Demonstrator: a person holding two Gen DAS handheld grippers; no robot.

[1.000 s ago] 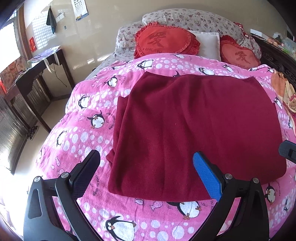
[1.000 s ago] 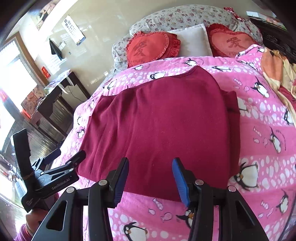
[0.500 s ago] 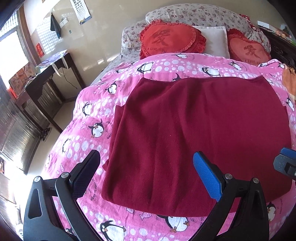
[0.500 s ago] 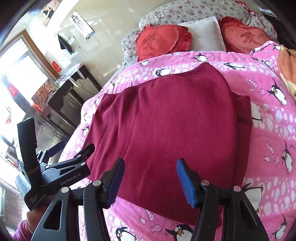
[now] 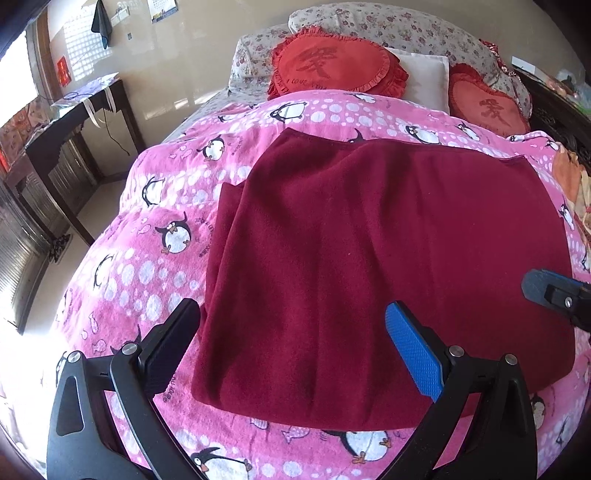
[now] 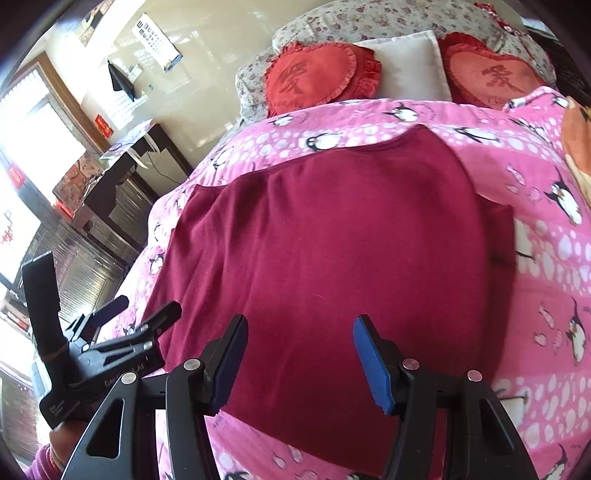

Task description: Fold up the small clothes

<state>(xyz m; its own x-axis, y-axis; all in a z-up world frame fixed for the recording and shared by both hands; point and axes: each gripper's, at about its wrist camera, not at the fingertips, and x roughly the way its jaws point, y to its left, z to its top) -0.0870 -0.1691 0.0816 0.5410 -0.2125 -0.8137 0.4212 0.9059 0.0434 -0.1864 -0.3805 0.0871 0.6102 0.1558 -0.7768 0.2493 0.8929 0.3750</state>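
A dark red garment [image 5: 369, 240] lies flat, folded, on the pink penguin blanket [image 5: 147, 266]; a narrower layer sticks out along its left side. My left gripper [image 5: 295, 347] hovers open over the garment's near left corner, its black finger off the edge and its blue finger over the cloth. In the right wrist view the same garment [image 6: 332, 240] fills the middle. My right gripper [image 6: 301, 358] stands open over its near edge, pads apart from the cloth. My left gripper [image 6: 144, 310] shows at the left there, in a hand.
Two red heart cushions [image 5: 332, 66] and floral pillows [image 5: 399, 26] lie at the head of the bed. A dark wooden desk [image 5: 74, 122] stands by the wall on the left. An orange cloth [image 5: 576, 177] lies at the bed's right edge.
Both grippers have moved in over the garment's near edge, which now looks larger and closer. The right gripper's jaws have spread wider.
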